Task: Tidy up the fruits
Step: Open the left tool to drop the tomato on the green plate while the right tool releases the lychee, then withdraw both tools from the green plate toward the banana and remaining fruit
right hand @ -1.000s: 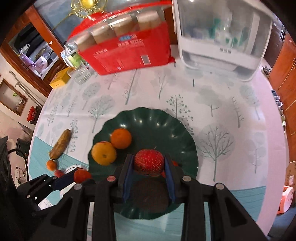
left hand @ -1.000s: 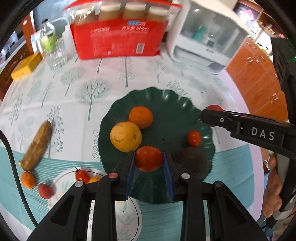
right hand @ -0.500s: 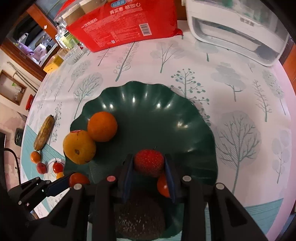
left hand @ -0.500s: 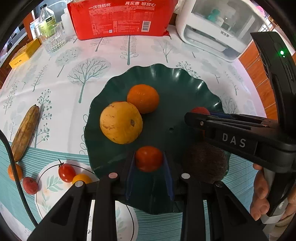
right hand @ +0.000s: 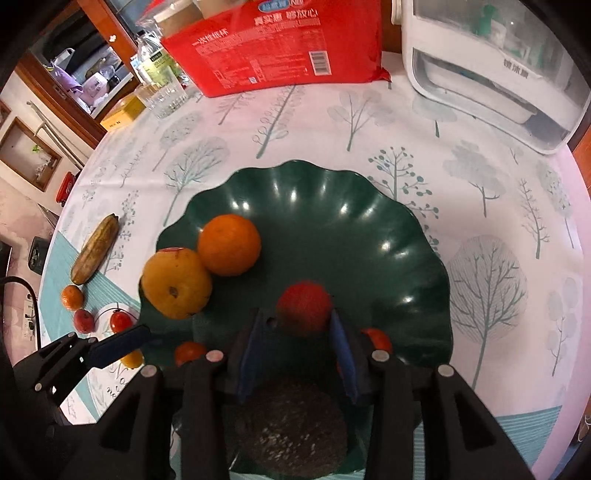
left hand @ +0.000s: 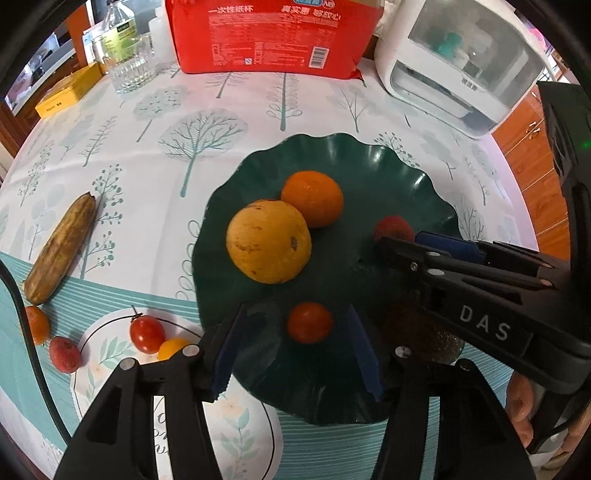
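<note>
A dark green scalloped plate point(left hand: 388, 177) point(right hand: 369, 206) holds an orange point(left hand: 312, 197) point(right hand: 229, 244), a yellow fruit point(left hand: 268, 245) point(right hand: 176, 283), a dark avocado point(right hand: 291, 424) and small red fruits. My left gripper point(left hand: 295, 347) is open; a small red tomato point(left hand: 309, 322) point(right hand: 189, 352) lies on the plate between its spread fingers. My right gripper point(right hand: 299, 332) point(left hand: 402, 240) is open around a red lychee point(right hand: 303, 308) point(left hand: 392, 229) that rests on the plate.
Left of the plate lie a brownish banana point(left hand: 61, 249), a small orange point(left hand: 37, 325), a red lychee point(left hand: 64, 354), a cherry tomato point(left hand: 147, 334) and a yellow one point(left hand: 171, 347). A red package point(left hand: 273, 35), a glass point(left hand: 129, 66) and a white appliance point(left hand: 461, 59) stand behind.
Both grippers lowered to the plate and opened. The left one let go of the tomato and the right one let go of the lychee; both fruits now lie on the plate.
</note>
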`<state>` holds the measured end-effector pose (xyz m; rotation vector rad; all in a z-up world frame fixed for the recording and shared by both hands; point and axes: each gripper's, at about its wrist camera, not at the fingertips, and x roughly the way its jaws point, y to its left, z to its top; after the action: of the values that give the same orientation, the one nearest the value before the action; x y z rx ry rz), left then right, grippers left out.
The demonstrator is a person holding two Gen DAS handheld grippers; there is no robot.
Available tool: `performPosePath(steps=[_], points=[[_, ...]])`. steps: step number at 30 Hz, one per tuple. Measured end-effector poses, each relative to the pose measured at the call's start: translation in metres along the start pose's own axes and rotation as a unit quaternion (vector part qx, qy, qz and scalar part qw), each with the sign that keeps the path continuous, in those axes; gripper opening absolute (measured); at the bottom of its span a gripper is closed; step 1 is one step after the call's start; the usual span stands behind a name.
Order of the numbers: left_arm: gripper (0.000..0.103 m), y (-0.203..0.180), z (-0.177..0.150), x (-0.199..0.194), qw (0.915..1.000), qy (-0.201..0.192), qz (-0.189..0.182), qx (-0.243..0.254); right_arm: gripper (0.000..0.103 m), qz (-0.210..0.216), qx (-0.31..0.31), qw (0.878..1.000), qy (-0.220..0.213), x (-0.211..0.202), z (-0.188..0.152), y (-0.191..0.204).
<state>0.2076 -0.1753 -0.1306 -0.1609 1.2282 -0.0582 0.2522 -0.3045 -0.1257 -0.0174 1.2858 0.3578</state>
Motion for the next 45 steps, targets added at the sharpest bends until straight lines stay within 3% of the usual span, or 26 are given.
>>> performPosePath(steps=[14,29,45], points=[[0.057,0.012,-0.013,-0.037,0.9992,-0.036,0.017,0.006,0.039,0.007,0.015,0.999,-0.029,-0.037,-0.02,0.015],[0.062,0.03,-0.035,-0.079,0.9978,-0.065,0.01,0.01,0.039,0.01,0.037,0.998,-0.059,-0.082,-0.055,0.038],[0.062,0.073,-0.054,-0.137,0.9948,-0.092,-0.016,0.041,0.039,-0.004,0.049,0.995,-0.089,-0.124,-0.071,0.098]])
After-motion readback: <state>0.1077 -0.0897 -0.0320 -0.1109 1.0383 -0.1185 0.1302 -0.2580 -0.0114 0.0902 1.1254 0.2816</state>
